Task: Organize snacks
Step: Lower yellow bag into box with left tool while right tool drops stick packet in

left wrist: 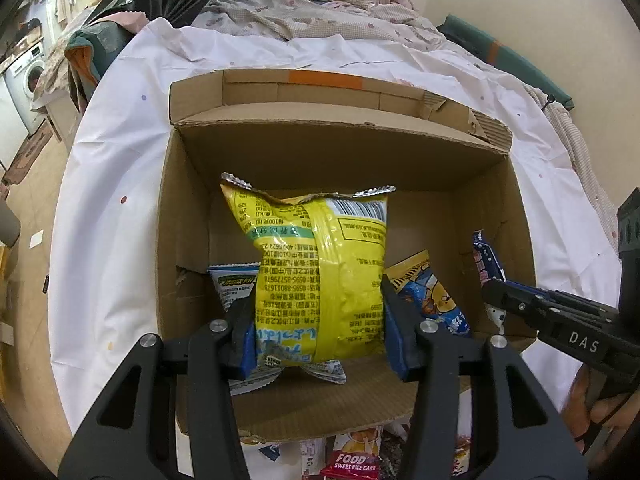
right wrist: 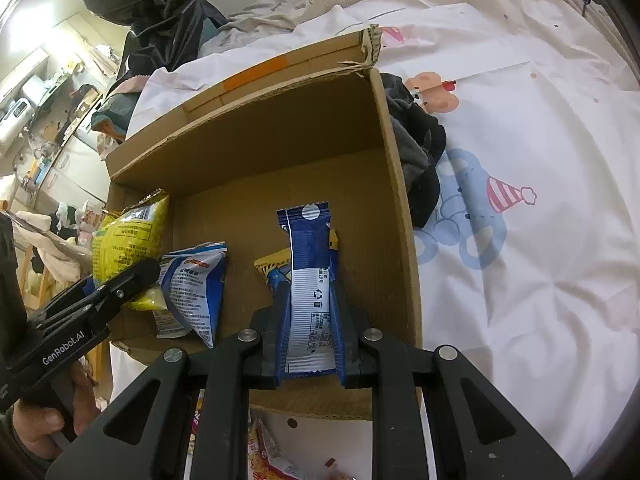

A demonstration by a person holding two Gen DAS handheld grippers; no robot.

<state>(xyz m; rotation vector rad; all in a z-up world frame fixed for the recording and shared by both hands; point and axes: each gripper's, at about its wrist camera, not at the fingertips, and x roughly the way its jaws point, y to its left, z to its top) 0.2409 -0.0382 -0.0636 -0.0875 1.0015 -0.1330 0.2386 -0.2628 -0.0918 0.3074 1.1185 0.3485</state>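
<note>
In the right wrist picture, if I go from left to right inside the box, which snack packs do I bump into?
Yellow bag → white-and-blue pack → blue-and-white bar held in the right gripper.

An open cardboard box (left wrist: 192,216) stands on the bed sheet (right wrist: 540,140). Over it, the left tongs (left wrist: 320,320) clamp a large snack bag (left wrist: 320,264); to their right, the right tongs (right wrist: 310,320) clamp a slim snack packet (right wrist: 310,276). Two small snack packs (right wrist: 192,288) (left wrist: 432,300) lie on the box floor between and behind them. More snack packets (left wrist: 352,460) lie in front of the box, and dark clothing (right wrist: 420,148) lies against its right wall.
</note>
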